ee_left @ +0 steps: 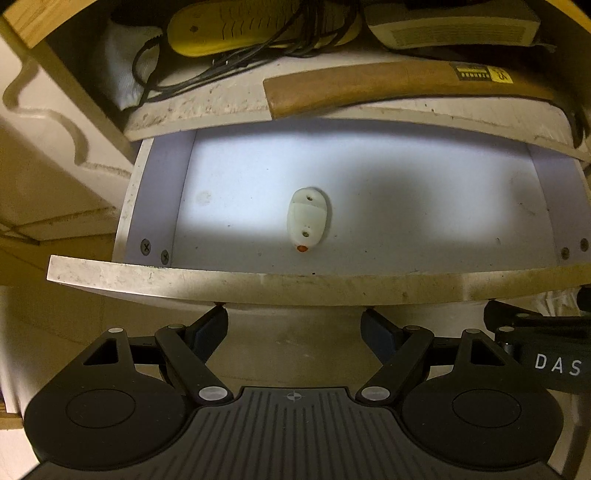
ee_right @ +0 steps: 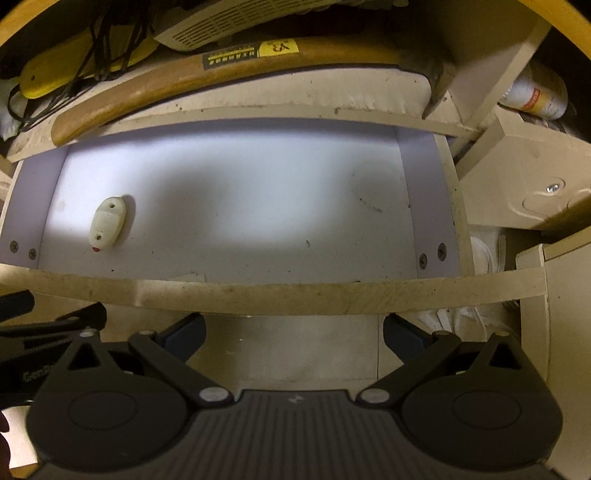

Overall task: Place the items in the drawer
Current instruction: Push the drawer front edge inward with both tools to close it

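An open white drawer [ee_left: 240, 286] [ee_right: 295, 295] is pulled out below a shelf. A small white oval device with an orange tip [ee_left: 307, 219] [ee_right: 106, 225] lies on the drawer floor. My left gripper [ee_left: 294, 325] is open and empty, just in front of and below the drawer's front edge. My right gripper [ee_right: 294, 330] is open and empty, also just below the front edge, to the right of the left one. A wooden-handled hammer [ee_left: 388, 86] [ee_right: 166, 92] lies on the shelf above the drawer.
The shelf holds a yellow power strip [ee_left: 236, 31] [ee_right: 74, 70] with black cables [ee_left: 207, 70], a grey box [ee_left: 454, 31] [ee_right: 229, 26] and white cloth [ee_left: 122, 70]. A white bottle [ee_right: 535, 98] lies at right. Cabinet parts [ee_right: 517, 192] flank the drawer.
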